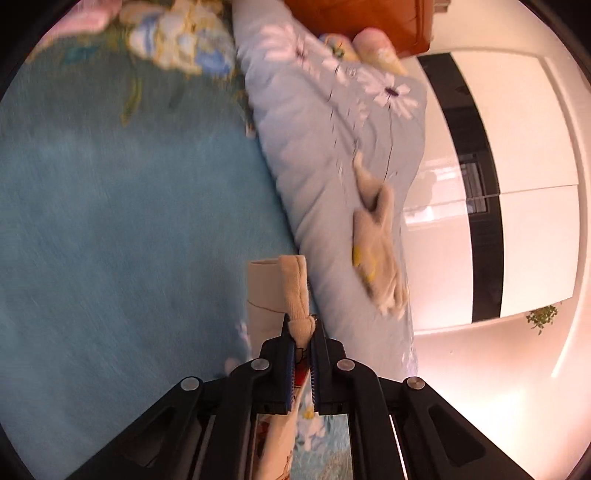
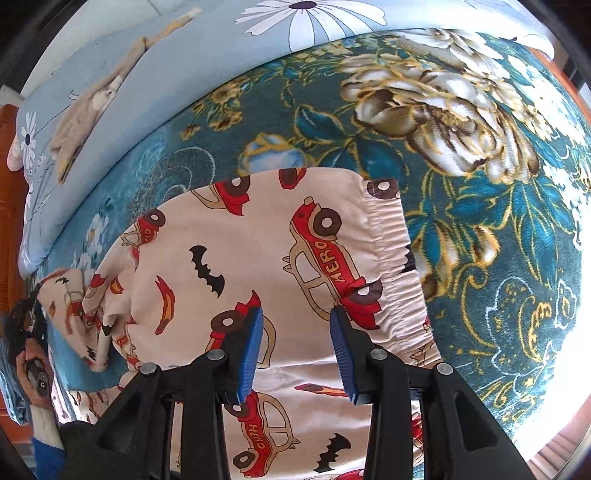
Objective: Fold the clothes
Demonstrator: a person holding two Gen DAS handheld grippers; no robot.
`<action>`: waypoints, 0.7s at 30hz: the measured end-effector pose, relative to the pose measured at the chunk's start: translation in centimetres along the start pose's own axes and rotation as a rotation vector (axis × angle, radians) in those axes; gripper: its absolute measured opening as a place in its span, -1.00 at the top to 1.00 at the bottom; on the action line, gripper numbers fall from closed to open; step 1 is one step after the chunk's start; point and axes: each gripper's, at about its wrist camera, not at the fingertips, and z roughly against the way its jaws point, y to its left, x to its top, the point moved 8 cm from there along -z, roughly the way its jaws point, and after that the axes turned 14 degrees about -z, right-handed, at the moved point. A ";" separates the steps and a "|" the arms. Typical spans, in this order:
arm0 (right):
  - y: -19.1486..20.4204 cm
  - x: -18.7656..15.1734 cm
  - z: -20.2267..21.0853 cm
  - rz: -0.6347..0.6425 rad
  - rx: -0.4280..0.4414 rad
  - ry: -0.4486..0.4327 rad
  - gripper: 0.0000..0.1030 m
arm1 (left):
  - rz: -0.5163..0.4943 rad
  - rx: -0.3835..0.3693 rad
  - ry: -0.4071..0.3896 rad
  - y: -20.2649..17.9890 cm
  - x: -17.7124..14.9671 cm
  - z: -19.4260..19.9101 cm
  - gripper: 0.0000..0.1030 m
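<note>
A pair of cream child's trousers point(image 2: 258, 251) printed with red cars and black bats lies on the teal flowered blanket point(image 2: 480, 221), its elastic waistband to the right. My right gripper point(image 2: 297, 317) is open just above the cloth near the waistband and holds nothing. My left gripper point(image 1: 303, 328) is shut on a cream ribbed cuff of the trousers point(image 1: 295, 288) and holds it lifted over the blanket point(image 1: 110, 221). In the right wrist view the left gripper point(image 2: 26, 328) shows at the far left, by the raised trouser leg.
A light blue quilt with white daisies point(image 1: 325, 140) lies along the blanket's edge, with a beige garment point(image 1: 376, 236) on it. The quilt also shows in the right wrist view point(image 2: 184, 66). An orange wooden headboard point(image 1: 354, 22) and white wardrobe doors point(image 1: 517, 147) stand beyond.
</note>
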 end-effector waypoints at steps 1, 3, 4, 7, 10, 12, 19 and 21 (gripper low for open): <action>-0.1 0.0 0.0 0.001 0.001 -0.007 0.25 | -0.017 0.041 -0.019 1.0 1.5 1.6 0.87; -0.4 0.3 0.0 -0.004 0.003 -0.018 0.25 | -0.020 0.112 -0.007 3.8 3.2 4.0 0.87; -0.6 0.4 -0.1 -0.009 0.000 -0.020 0.25 | -0.009 0.148 0.021 5.6 3.3 4.9 0.87; -1.3 0.7 -0.8 -0.042 0.003 -0.017 0.25 | -0.005 0.277 0.106 10.5 1.7 7.0 0.87; -1.4 1.0 -1.1 -0.080 0.042 -0.013 0.25 | -0.002 0.338 0.169 13.4 -0.8 7.5 0.86; -1.4 1.4 -1.0 -0.073 0.047 -0.024 0.25 | 0.038 0.325 0.174 14.5 -1.6 7.9 0.86; -0.5 5.8 -0.7 -0.040 0.115 -0.054 0.21 | 0.017 0.366 0.212 14.3 -1.9 7.7 0.84; -1.0 6.7 -1.8 -0.015 0.079 -0.033 0.18 | 0.013 0.380 0.224 14.1 -1.6 7.5 0.84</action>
